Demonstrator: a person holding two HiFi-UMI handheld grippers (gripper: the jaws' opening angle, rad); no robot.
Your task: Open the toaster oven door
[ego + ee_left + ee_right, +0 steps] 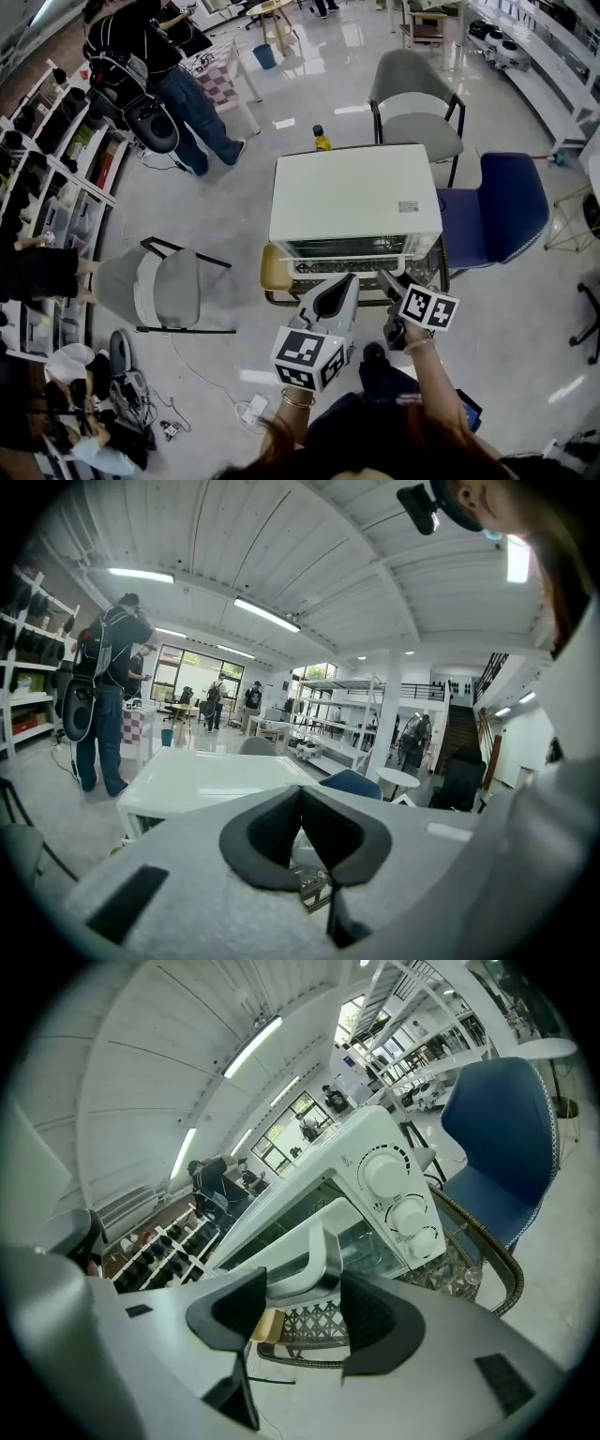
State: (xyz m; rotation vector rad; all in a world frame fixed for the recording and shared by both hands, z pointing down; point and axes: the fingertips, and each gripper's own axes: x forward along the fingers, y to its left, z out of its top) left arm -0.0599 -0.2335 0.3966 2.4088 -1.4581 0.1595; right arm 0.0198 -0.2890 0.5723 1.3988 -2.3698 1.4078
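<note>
Toaster oven (354, 197): white, on wicker bench (480, 1232). Right claw (302, 1288): jaws apart, door handle (319, 1252) between them. Left claw (301, 792): jaws together, empty, near oven front.

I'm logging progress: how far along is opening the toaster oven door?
Done: the right gripper is at the door handle, which sits between its open jaws. In hand: the door looks at most slightly tilted out from the toaster oven. Left: pulling it down fully. The left gripper, jaws together, holds nothing.
</note>
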